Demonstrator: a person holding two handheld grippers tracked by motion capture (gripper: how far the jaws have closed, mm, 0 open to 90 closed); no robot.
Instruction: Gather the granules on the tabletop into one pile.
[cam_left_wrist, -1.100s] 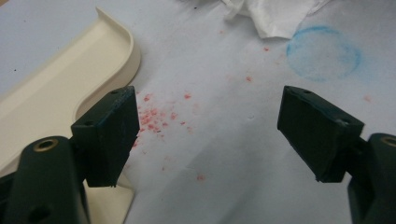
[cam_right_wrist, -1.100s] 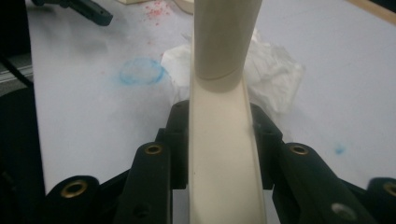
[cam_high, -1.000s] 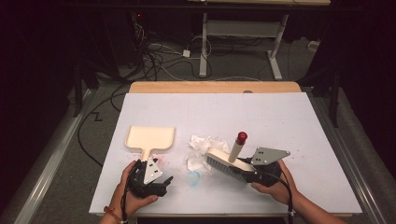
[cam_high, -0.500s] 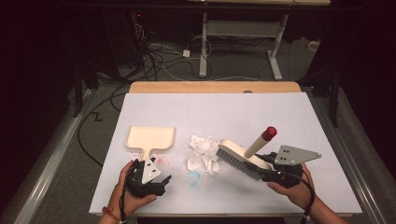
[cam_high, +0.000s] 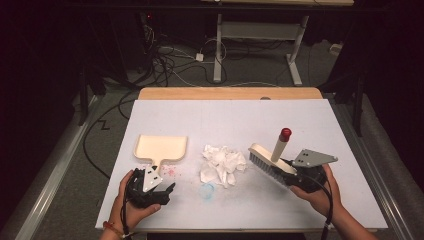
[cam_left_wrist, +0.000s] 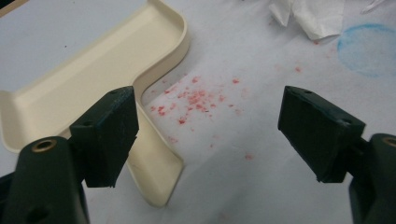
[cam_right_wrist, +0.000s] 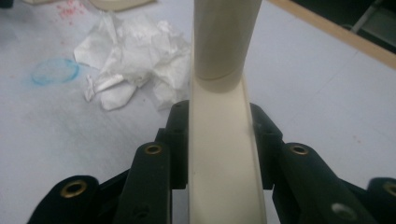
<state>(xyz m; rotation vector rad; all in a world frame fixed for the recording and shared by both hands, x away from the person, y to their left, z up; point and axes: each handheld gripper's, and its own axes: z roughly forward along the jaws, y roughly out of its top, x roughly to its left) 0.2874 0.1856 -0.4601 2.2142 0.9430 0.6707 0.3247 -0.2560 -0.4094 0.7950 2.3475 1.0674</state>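
Brush (cam_high: 267, 161) sits clamped in the right gripper (cam_right_wrist: 219, 140), its fingers (cam_right_wrist: 180, 140) pressed on the cream back, red-tipped handle pointing to 12 o'clock. The paper wad (cam_high: 222, 164) lies at 9 o'clock from the bristles, just beside them, so the sweep likely runs leftward. Beyond it, at 9 o'clock again, the dustpan (cam_high: 160, 149) rests on the worktop (cam_high: 250, 115), handle toward the left gripper (cam_left_wrist: 205, 135), whose fingers (cam_left_wrist: 109, 135) stand wide and empty. Pink crumbs (cam_left_wrist: 196, 98) lie between them.
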